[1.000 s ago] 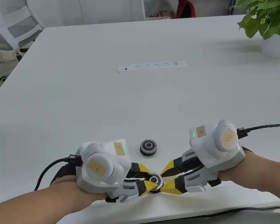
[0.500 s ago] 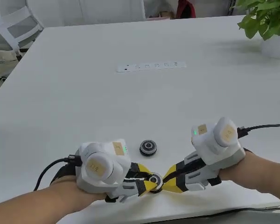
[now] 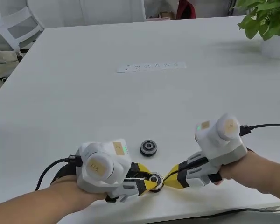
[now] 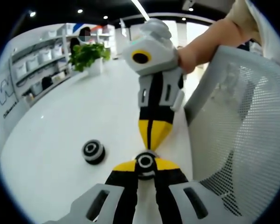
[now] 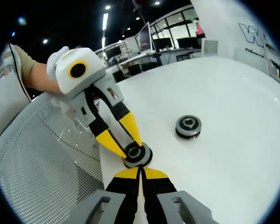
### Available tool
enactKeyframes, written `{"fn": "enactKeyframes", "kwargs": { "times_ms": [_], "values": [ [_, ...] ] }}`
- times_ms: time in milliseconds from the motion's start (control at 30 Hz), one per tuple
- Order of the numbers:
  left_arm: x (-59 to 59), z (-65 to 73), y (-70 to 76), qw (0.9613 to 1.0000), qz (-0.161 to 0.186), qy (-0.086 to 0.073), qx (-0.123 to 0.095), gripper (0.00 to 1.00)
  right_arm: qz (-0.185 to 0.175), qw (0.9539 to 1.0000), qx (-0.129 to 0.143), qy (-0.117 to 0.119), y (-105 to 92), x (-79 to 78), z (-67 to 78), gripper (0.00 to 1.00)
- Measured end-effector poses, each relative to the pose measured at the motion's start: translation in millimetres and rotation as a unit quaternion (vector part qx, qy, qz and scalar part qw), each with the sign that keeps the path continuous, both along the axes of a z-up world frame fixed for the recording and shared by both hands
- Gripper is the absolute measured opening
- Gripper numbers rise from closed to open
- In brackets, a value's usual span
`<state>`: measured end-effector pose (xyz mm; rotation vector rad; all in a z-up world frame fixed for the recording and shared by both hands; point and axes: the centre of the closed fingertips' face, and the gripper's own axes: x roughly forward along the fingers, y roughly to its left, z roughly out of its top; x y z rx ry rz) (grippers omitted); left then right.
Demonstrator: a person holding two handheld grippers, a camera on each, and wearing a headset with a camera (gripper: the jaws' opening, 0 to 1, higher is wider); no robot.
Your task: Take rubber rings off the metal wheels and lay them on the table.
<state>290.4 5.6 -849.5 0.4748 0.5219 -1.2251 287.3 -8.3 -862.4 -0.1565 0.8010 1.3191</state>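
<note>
White surface [image 3: 84,102], work sits at its near edge. Left gripper [image 3: 148,184]: jaws clamped on a metal wheel [image 3: 154,179]. Right gripper [image 3: 171,180]: jaws look closed, tips against that wheel's rim. I can't tell if they've pinched the rubber ring [image 5: 148,157]. Second wheel [image 3: 149,147] lies just beyond on the surface, ring on. My read: first ring peel, barely begun. Next I need a firm nip on the ring's lip, then pull away while left holds steady.

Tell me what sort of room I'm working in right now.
Probably an office or meeting room: a large white table with a power strip on it, a potted plant at its far corner, and a mesh office chair beside it.
</note>
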Motion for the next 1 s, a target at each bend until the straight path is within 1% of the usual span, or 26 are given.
{"fn": "enactKeyframes", "kwargs": {
  "times_ms": [200,367,433,467,600,700,833,900,933,967,1000],
  "values": [
    [0.5,-0.1,0.3,1.0,0.0,-0.002,0.002,0.13,-0.023,0.9993,0.013,0.026,-0.7,2.0,1.7,0.0],
    [0.5,-0.1,0.1,1.0,0.002,-0.003,0.003,0.13,-0.035,0.9983,0.025,0.04,-0.2,2.2,3.4,0.0],
    [0.6,-0.1,0.1,1.0,0.002,-0.004,0.004,0.13,-0.044,0.9972,0.031,0.052,0.1,2.8,4.4,0.0],
    [0.7,-0.1,0.0,1.0,0.003,-0.004,0.004,0.13,-0.046,0.9971,0.031,0.053,-0.1,3.6,4.0,0.0],
    [1.6,-0.2,0.1,1.0,0.008,-0.003,0.005,0.13,-0.067,0.9944,0.039,0.073,0.4,6.2,4.4,0.0],
    [2.4,-0.3,0.4,0.9999,0.011,0.0,0.004,0.12,-0.078,0.9925,0.044,0.083,0.3,7.9,4.3,0.0],
    [2.8,-0.3,0.0,0.9999,0.015,0.0,0.007,0.12,-0.095,0.9893,0.052,0.098,0.1,9.8,4.9,0.0],
    [2.9,-0.4,-0.2,0.9998,0.017,-0.002,0.009,0.12,-0.105,0.9867,0.062,0.108,0.2,11.2,6.5,0.0],
    [3.1,-0.4,-0.3,0.9998,0.017,-0.002,0.009,0.12,-0.116,0.9819,0.083,0.125,3.6,11.9,11.9,0.0],
    [3.4,-0.3,-0.4,0.9998,0.019,-0.003,0.01,0.12,-0.109,0.9847,0.067,0.118,-0.8,12.6,6.9,0.0],
    [3.4,-0.2,-0.6,0.9998,0.019,-0.003,0.01,0.12,-0.111,0.9845,0.069,0.117,0.8,12.4,7.2,0.0]
  ]
}}
